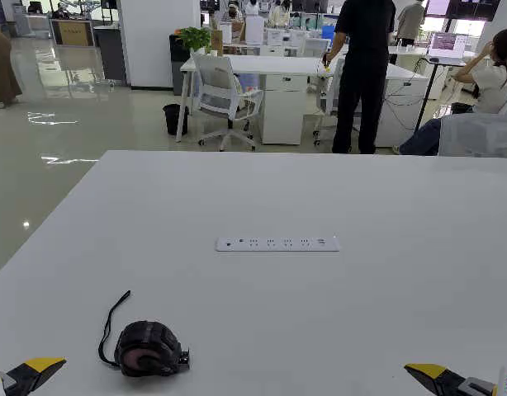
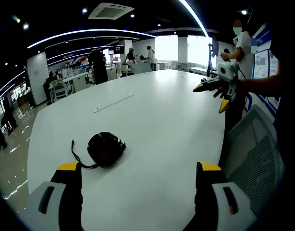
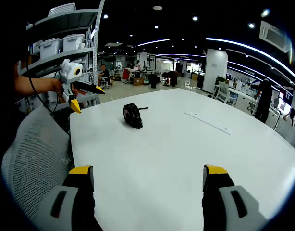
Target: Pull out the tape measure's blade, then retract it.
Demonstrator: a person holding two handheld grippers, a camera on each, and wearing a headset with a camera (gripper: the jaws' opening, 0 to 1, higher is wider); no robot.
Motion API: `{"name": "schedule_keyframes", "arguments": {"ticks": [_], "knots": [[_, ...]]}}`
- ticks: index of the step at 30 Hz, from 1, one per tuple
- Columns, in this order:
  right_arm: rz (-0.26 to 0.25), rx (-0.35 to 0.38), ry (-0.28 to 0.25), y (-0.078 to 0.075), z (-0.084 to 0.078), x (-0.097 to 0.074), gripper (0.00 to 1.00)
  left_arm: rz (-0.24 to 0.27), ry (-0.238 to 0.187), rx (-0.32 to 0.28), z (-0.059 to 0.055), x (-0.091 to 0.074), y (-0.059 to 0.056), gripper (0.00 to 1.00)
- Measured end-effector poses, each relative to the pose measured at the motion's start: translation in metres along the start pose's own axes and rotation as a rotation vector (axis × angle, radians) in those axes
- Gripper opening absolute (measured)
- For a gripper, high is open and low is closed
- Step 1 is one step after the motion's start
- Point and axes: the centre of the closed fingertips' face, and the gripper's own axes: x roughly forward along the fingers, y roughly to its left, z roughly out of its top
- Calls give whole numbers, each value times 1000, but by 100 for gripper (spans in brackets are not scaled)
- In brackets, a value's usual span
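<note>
Left gripper (image 2: 138, 168) is held at the near left edge of the white table (image 1: 336, 190), jaws spread wide, nothing gripped. The black tape measure (image 1: 150, 348) is laid flat on the table just right of it, untouched. Its strap (image 1: 113, 318) is trailed off to the left and back. A white power strip (image 1: 277, 243) is set mid-table, well beyond. Right gripper (image 3: 147, 169) is held at the near right edge, jaws likewise wide and empty, well apart from the tape measure.
</note>
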Motion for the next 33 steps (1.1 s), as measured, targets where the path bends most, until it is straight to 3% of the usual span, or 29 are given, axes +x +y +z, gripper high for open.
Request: {"name": "schedule_keyframes", "arguments": {"ticks": [21,33], "knots": [[18,-2,4,-2,-3,2,96,2,5,7,-1,0,1,96],[71,-39,14,-8,0,15,90,-7,30,25,-4,6,14,95]]}}
